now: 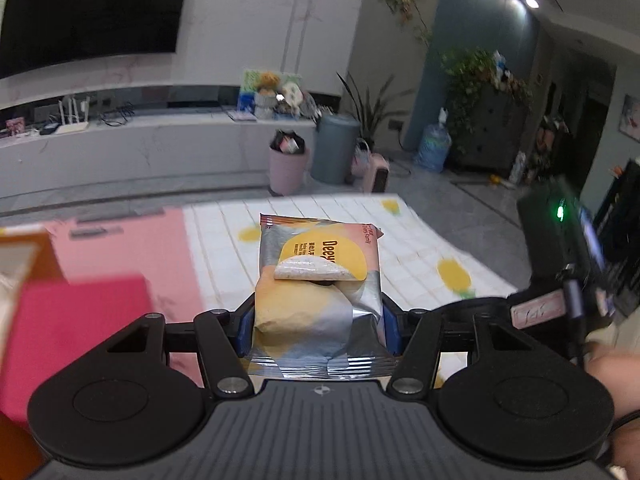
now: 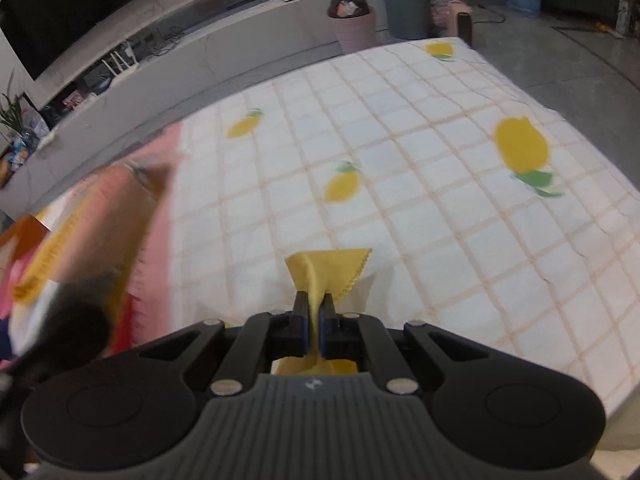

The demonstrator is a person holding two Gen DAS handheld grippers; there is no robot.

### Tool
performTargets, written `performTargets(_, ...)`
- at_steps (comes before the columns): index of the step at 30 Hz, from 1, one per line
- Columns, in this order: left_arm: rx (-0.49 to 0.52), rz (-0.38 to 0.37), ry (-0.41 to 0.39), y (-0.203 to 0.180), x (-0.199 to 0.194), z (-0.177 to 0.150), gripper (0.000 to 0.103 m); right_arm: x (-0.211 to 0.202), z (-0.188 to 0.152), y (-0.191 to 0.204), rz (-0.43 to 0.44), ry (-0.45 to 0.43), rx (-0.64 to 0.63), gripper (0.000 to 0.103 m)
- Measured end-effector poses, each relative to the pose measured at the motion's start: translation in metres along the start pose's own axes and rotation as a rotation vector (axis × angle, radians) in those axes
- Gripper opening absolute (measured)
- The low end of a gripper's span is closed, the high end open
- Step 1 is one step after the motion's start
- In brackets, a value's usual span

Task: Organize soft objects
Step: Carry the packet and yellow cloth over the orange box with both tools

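Gripping crinkled foil snack pack, yellow pinked-edge cloth

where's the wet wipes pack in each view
Left wrist: the wet wipes pack sits at centre, clamped between the left gripper jaws.
Right wrist: a blurred orange and pink shape at the left edge is probably the pack; here the right gripper pinches a yellow cloth.
Shared landmark: the pink bin beyond the lemon-print tablecloth.
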State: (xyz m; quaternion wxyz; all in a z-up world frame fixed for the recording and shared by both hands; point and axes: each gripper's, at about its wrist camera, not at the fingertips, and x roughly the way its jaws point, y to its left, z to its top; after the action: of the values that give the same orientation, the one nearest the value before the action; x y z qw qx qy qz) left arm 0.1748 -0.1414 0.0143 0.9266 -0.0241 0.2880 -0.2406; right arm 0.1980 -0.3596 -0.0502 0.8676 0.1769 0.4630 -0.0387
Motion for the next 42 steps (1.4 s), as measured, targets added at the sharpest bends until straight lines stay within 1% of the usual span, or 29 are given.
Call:
performTargets(2,-0.001,0.017,-0.018,0.018,-0.012,0.016,0.067,-0.002,0.012,0.019,0.036,-0.008,0.018,0.002)
performTargets(4,0.014,0.066,-0.052,0.037,-0.029,0.031,0.067,-0.008,0.024,0.046,0.027,-0.04,-0.013,0.002)
performTargets(7,0.011,0.135,-0.091,0.072,-0.053,0.047,0.067,-0.018,0.043,0.092,0.087,-0.088,-0.031,0.002)
performTargets(9,0.005,0.181,-0.103,0.095,-0.067,0.053,0.067,-0.022,0.054,0.128,0.111,-0.118,-0.043,0.002)
performTargets(12,0.003,0.263,-0.112,0.128,-0.086,0.06,0.067,-0.027,0.066,0.189,0.148,-0.153,-0.102,0.002)
performTargets(16,-0.012,0.354,-0.108,0.165,-0.105,0.055,0.067,-0.029,0.063,0.265,0.232,-0.162,-0.184,0.002)
performTargets(18,-0.033,0.382,-0.097,0.182,-0.109,0.05,0.067,-0.028,0.055,0.295,0.281,-0.154,-0.222,0.002)
performTargets(20,-0.059,0.396,-0.08,0.195,-0.11,0.042,0.067,-0.026,0.044,0.316,0.325,-0.141,-0.244,0.002)
performTargets(23,-0.084,0.408,-0.054,0.21,-0.107,0.024,0.067,-0.019,0.026,0.336,0.373,-0.109,-0.273,0.002)
performTargets(25,-0.097,0.416,-0.028,0.217,-0.1,0.013,0.067,-0.012,0.015,0.345,0.392,-0.085,-0.285,0.003)
performTargets(26,-0.104,0.418,-0.015,0.227,-0.107,0.006,0.067,-0.009,0.01,0.348,0.4,-0.073,-0.29,0.003)
performTargets(27,-0.11,0.42,-0.001,0.231,-0.103,0.001,0.067,-0.005,0.005,0.351,0.405,-0.063,-0.294,0.003)
performTargets(30,-0.12,0.419,0.038,0.243,-0.096,-0.011,0.067,0.005,-0.004,0.356,0.41,-0.047,-0.31,0.003)
performTargets(33,-0.126,0.419,0.06,0.25,-0.091,-0.022,0.067,0.015,-0.012,0.358,0.405,-0.033,-0.323,0.003)
performTargets(39,-0.181,0.419,0.132,0.264,-0.08,-0.033,0.068,0.028,-0.019,0.36,0.384,-0.008,-0.348,0.003)
performTargets(42,-0.233,0.424,0.159,0.273,-0.079,-0.034,0.073,0.032,-0.019,0.362,0.386,-0.001,-0.364,0.003)
